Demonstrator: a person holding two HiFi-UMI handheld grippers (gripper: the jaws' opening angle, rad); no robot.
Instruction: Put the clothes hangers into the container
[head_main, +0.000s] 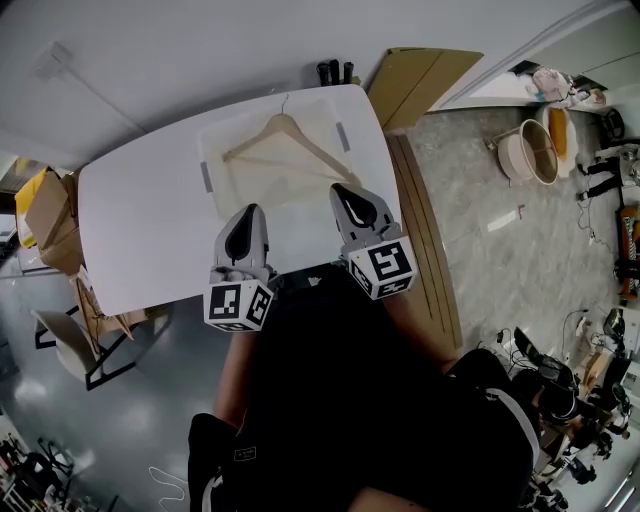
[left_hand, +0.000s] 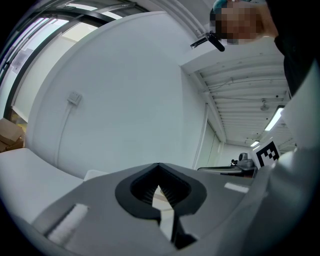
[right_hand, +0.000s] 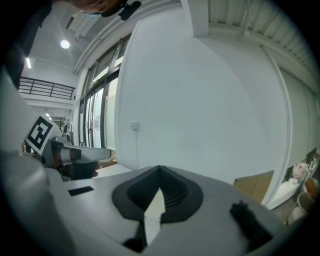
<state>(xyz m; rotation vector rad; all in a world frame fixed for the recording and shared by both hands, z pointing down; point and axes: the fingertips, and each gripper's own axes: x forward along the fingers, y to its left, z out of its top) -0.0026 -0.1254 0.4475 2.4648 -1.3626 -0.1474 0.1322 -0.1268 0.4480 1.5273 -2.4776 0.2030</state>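
On the white table (head_main: 140, 230), toward its far side, sits a shallow pale container (head_main: 212, 150) with one wooden hanger (head_main: 285, 135) lying flat inside it, hook pointing away from the person. No other hanger shows on the table.

Left hand-held gripper (head_main: 245, 222) and right hand-held gripper (head_main: 352, 200) both hover over the near part of the table. The right one's tip is at the container's near edge, the left one's just short of it. Left gripper view: left hand-held gripper (left_hand: 160, 192) has its jaws together, only a thin sliver of light between the pads, nothing held. Right gripper view: right hand-held gripper (right_hand: 156, 202) is the same, jaws together and empty.

Step, as a judgement: the hanger is already placed and both tools are free, so this is either the end of the task or a pause between hangers. If another hanger exists, the next move calls for finding it off the table, opening one set of jaws, and taking it by the neck or bar.

Hard to make out:
- Container walls are pale on a pale table, so depth is unclear.
- Whether the hanger rests fully on the container floor can't be told.
- A thin white shape (head_main: 168, 484) on the floor at lower left could be a wire hanger, but it is too small to tell.
- The person's dark clothing hides the near table edge.
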